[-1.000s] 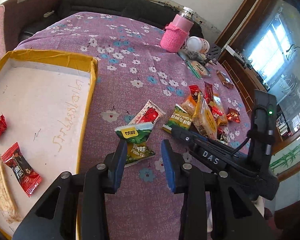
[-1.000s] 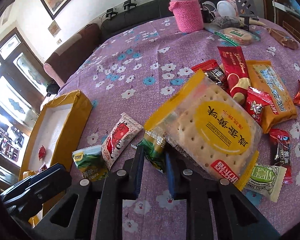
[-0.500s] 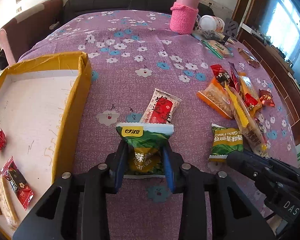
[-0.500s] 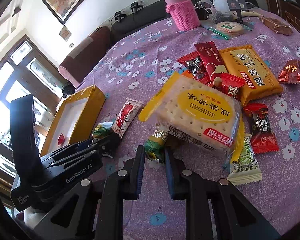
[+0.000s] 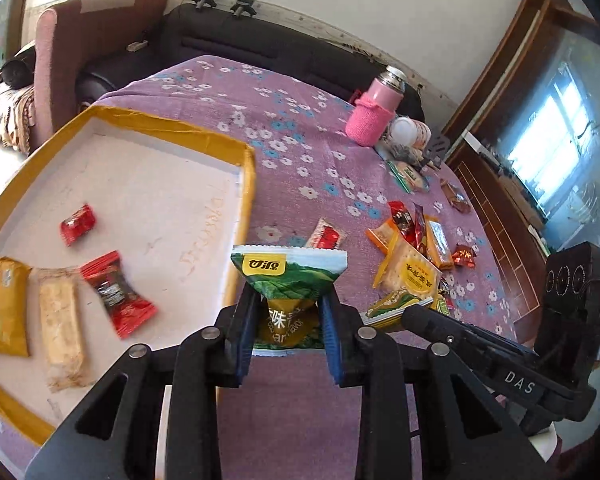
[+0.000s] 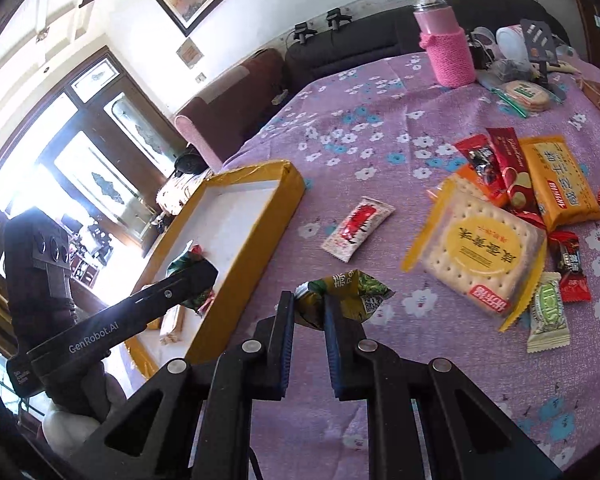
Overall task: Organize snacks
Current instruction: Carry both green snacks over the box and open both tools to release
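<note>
My left gripper [image 5: 287, 308] is shut on a green pea-snack packet [image 5: 288, 280] and holds it above the right rim of the yellow-edged tray [image 5: 246, 184]. The tray holds two red candies [image 5: 116, 292], a pale wafer bar [image 5: 62, 328] and a yellow packet [image 5: 2, 304]. My right gripper [image 6: 306, 308] is shut on a second green snack packet [image 6: 348, 294], lifted above the purple flowered cloth beside the tray [image 6: 268, 232]. The left gripper also shows in the right wrist view [image 6: 192, 276], over the tray.
A pile of snacks lies on the cloth: a big cracker pack [image 6: 480, 252], an orange packet [image 6: 560, 184], red candies [image 6: 568, 268], a white-and-red sachet [image 6: 358, 228]. A pink-sleeved flask [image 6: 446, 52] and clutter stand at the far edge.
My left gripper closed on the green packet, lifted it and swung left over the tray's rim. My right gripper lifted its green packet and drew back from the cracker pack.
</note>
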`<state>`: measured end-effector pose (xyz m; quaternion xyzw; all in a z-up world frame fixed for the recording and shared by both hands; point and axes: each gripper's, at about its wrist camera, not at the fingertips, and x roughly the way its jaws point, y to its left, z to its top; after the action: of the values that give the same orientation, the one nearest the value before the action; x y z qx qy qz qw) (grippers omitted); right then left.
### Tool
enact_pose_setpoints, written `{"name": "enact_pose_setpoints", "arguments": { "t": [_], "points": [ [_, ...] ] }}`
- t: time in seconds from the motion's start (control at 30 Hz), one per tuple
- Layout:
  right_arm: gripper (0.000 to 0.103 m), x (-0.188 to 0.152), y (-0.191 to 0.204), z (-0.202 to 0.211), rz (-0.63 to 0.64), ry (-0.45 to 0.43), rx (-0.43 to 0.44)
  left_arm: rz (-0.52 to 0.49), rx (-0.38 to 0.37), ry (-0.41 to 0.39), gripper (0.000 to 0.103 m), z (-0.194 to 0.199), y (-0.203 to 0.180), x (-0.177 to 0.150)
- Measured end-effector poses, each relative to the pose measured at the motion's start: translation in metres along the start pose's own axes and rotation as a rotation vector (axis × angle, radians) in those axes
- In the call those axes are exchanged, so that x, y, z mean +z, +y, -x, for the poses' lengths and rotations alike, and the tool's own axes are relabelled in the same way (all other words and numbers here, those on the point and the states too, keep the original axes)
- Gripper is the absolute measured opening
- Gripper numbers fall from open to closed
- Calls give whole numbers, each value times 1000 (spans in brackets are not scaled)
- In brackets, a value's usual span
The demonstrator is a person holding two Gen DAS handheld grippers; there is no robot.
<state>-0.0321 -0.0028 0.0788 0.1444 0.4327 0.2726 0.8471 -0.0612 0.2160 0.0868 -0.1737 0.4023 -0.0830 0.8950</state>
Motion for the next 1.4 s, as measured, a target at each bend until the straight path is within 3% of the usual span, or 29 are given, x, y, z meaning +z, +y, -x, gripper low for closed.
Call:
{"name": "enact_pose_setpoints", "arguments": {
  "t": [0.3, 0.37, 0.53, 0.67, 0.73, 0.83, 1.0, 1.07, 1.13, 1.17, 1.27, 1.4],
  "points": [
    [14, -4, 81, -32, 105, 86, 128, 168, 143, -51, 27, 42, 94, -23],
    [14, -9, 101, -45, 146, 115, 127, 197, 157, -37, 27, 39, 107, -28],
    [1, -30, 138, -79, 247, 163, 77, 218, 198, -17, 27, 33, 122, -35],
    [7, -48, 154, -104, 316, 242, 73, 254, 185, -30, 32, 38, 131, -36],
    [7, -51, 153, -108, 292, 254, 102, 279, 168, -47, 39, 43, 135, -37],
    [10, -50, 146, -106, 253, 258, 139, 292, 170, -80, 39, 52, 138, -39],
    [22, -37, 133, -78, 201, 181, 145, 246, 226, -148, 40, 67, 121, -36],
    [25, -35, 124, -66, 175, 150, 146, 207, 263, -176, 50, 74, 106, -34],
    [30, -35, 115, -55, 156, 122, 137, 175, 295, -200, 71, 80, 90, -33],
    [31, -36, 109, -49, 143, 109, 131, 154, 273, -207, 72, 82, 82, -33],
    [31, -36, 87, -32, 102, 76, 116, 105, 102, -195, 72, 82, 59, -34],
    [31, -32, 45, 0, 24, 16, 67, 24, 90, -225, 72, 94, 24, -36]
  ]
}}
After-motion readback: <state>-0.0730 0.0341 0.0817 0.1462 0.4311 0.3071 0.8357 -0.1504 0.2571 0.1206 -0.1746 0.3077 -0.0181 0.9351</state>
